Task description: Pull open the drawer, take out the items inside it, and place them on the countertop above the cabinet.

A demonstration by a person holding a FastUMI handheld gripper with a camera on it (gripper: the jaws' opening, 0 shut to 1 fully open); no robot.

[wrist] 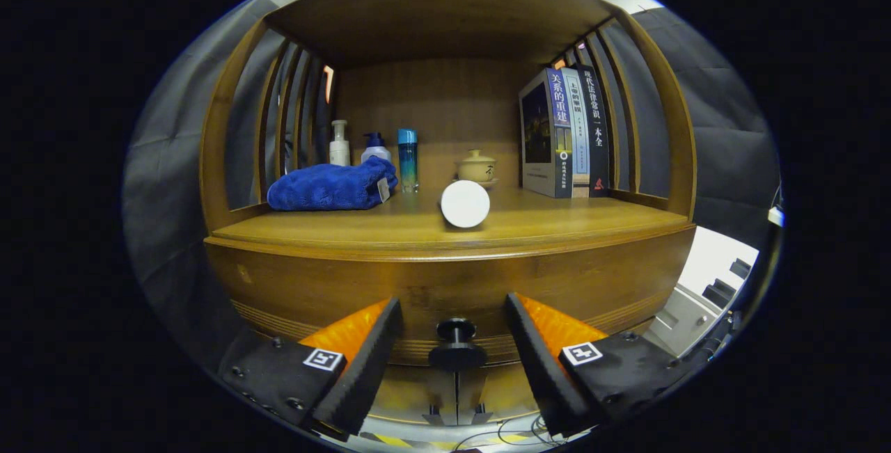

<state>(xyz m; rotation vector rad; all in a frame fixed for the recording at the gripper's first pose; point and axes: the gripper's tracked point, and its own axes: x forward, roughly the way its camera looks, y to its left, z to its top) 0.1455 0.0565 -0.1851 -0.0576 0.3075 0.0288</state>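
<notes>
— Wooden drawer [452,286] looks closed under the countertop [557,223]; our gripper [454,342] stands wide open, holding nothing, its knob [456,342] between the fingers.
— Yes, we straddle the knob so closing would catch it. Above the knob, a white cylinder [465,204] lies on the countertop.

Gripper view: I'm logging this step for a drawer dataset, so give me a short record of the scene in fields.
drawer: wooden drawer front, closed
handle: small black round knob, between the fingers, untouched
gripper: two-finger gripper, open
countertop: wooden countertop holds folded blue towel, white cylinder lying on its side, three bottles, lidded beige cup, upright books
task stage: drawer not yet pulled
</notes>
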